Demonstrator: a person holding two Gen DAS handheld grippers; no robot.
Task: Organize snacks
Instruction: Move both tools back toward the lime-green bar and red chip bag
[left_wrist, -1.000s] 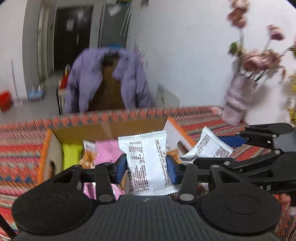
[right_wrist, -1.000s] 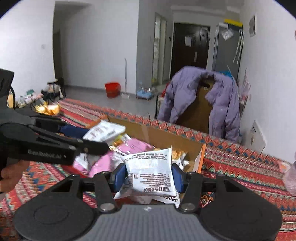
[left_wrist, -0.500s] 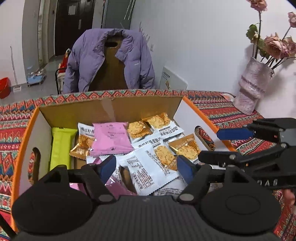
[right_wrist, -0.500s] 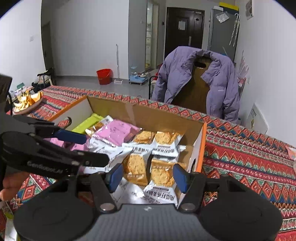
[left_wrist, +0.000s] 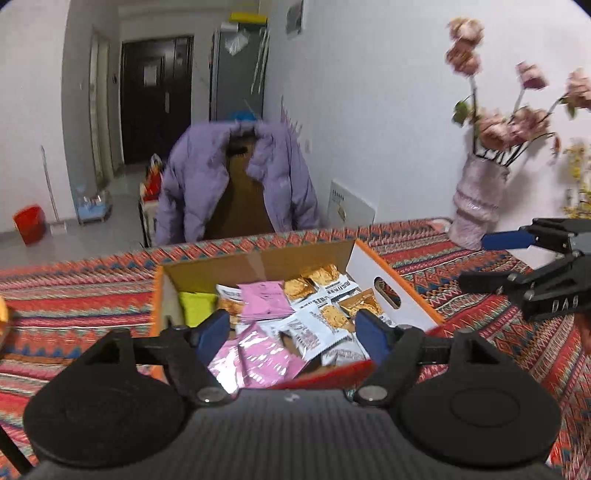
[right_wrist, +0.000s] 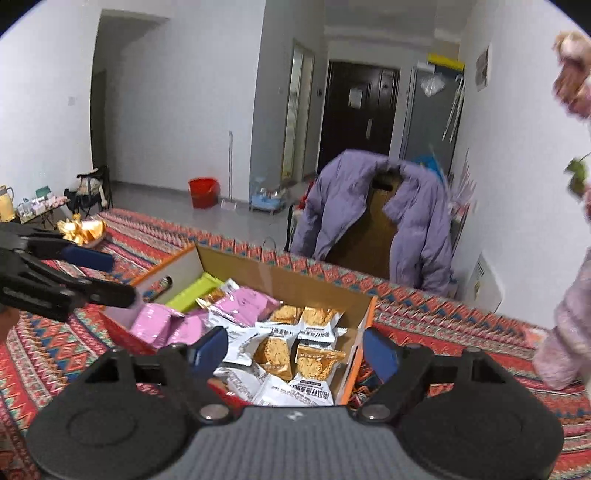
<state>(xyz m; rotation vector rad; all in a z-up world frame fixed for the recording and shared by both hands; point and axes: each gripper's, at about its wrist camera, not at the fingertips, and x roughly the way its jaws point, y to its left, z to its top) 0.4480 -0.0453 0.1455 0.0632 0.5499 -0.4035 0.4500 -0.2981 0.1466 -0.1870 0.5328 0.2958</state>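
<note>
Both grippers, left (left_wrist: 291, 334) and right (right_wrist: 295, 350), hovering with fingers spread wide, holding nothing, over box (left_wrist: 399, 284) frame centre; loosely piled packets (right_wrist: 310, 363) risk spilling.

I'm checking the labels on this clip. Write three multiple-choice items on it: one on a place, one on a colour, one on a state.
1. Where do the snack packets lie?
A. in the cardboard box
B. on the floor
C. on the chair

2. What colour is the jacket draped over the chair?
A. green
B. purple
C. black

3. How do the left gripper and right gripper stand?
A. both open, holding nothing
B. both shut on packets
C. only the left shut

Key: 1 A, packets fill the open box; 2 B, it is lilac-purple; 3 A, the blue fingers stand apart.
</note>
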